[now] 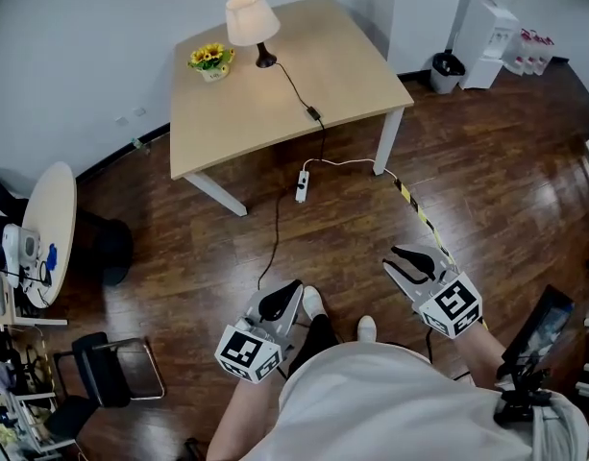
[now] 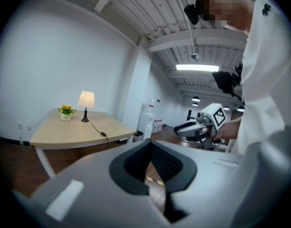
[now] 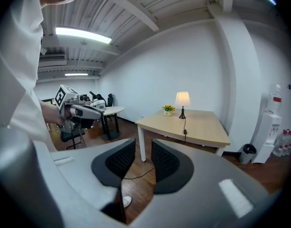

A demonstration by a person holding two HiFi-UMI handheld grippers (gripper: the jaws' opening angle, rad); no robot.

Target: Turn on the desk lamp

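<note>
A person standing on a dark wooden floor (image 1: 179,248) holds the left gripper (image 1: 294,286) with its jaws pressed together on nothing and the right gripper (image 1: 392,260) with its jaws parted and empty, both low before the body and well apart from the light wooden table (image 1: 356,65). The small desk lamp with a cream shade and dark base (image 1: 252,22) stands near the table's far edge, beside a little pot of yellow flowers (image 1: 211,59). Its black cord (image 1: 296,89) crosses the tabletop and drops to a white power strip (image 1: 301,185) on the floor.
</note>
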